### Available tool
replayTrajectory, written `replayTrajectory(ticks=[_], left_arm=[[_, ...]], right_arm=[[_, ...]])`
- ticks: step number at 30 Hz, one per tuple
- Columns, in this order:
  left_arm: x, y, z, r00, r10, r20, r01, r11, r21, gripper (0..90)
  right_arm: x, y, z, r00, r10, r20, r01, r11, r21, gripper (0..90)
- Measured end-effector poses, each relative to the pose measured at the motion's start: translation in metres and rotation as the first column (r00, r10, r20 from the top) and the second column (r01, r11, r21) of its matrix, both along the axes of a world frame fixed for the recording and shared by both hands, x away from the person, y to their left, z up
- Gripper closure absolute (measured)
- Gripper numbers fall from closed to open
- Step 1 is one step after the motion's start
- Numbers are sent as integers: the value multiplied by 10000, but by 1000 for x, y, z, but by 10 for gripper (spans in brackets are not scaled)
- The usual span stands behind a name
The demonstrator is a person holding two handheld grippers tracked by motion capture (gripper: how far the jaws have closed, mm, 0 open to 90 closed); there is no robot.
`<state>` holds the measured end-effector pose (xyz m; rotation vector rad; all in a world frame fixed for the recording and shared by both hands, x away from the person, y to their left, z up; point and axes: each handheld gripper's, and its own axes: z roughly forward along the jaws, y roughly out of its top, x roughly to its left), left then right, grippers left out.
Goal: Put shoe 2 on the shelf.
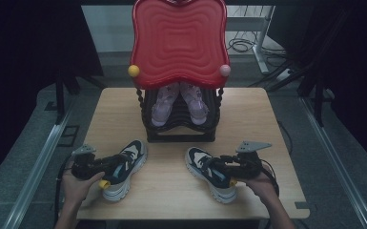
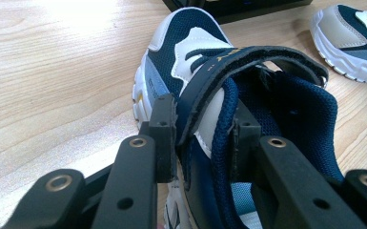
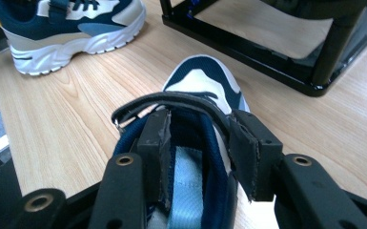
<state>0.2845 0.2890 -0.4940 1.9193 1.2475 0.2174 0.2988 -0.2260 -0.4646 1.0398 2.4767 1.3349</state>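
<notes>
Two navy-and-white sneakers lie on the wooden table (image 1: 267,119). The left sneaker (image 1: 126,174) (image 2: 190,43) points toward the rack, and my left gripper (image 1: 119,167) (image 2: 202,138) is shut on it. One pad sits outside its side wall and the other inside the opening, pinching the collar and the strap (image 2: 248,59). The right sneaker (image 1: 208,177) (image 3: 205,81) has my right gripper (image 1: 215,168) (image 3: 198,143) at its opening. One pad is inside over the light-blue insole (image 3: 186,186), the other outside the side wall, and a gap shows between them.
A black shoe rack (image 1: 181,136) (image 3: 267,62) stands at mid-table behind the sneakers, holding a pair of lilac shoes (image 1: 164,105). A red wavy tray (image 1: 178,43) tops it. Bare wood lies between and beside the sneakers. The table's front edge is near my hands.
</notes>
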Motion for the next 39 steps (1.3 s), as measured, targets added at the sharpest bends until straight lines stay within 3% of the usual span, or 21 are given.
replayTrajectory(ticks=[11, 18, 24, 39], left_arm=[[0, 0, 0, 10000, 26, 3, -26, 10000, 4, 696], [0, 0, 0, 10000, 20, 0, -20, 10000, -1, 695], [0, 0, 0, 10000, 24, 0, -24, 10000, 1, 695], [-1, -1, 0, 10000, 63, 16, -63, 10000, -9, 695]], right_arm=[[2, -2, -2, 9997, -167, -189, 166, 9999, -37, 603], [3, -1, -2, 9987, -499, 73, 501, 9982, -329, 565], [9, 1, -9, 9986, -414, -315, 398, 9980, -492, 569], [14, 1, -12, 9966, -402, -718, 365, 9980, -524, 645]])
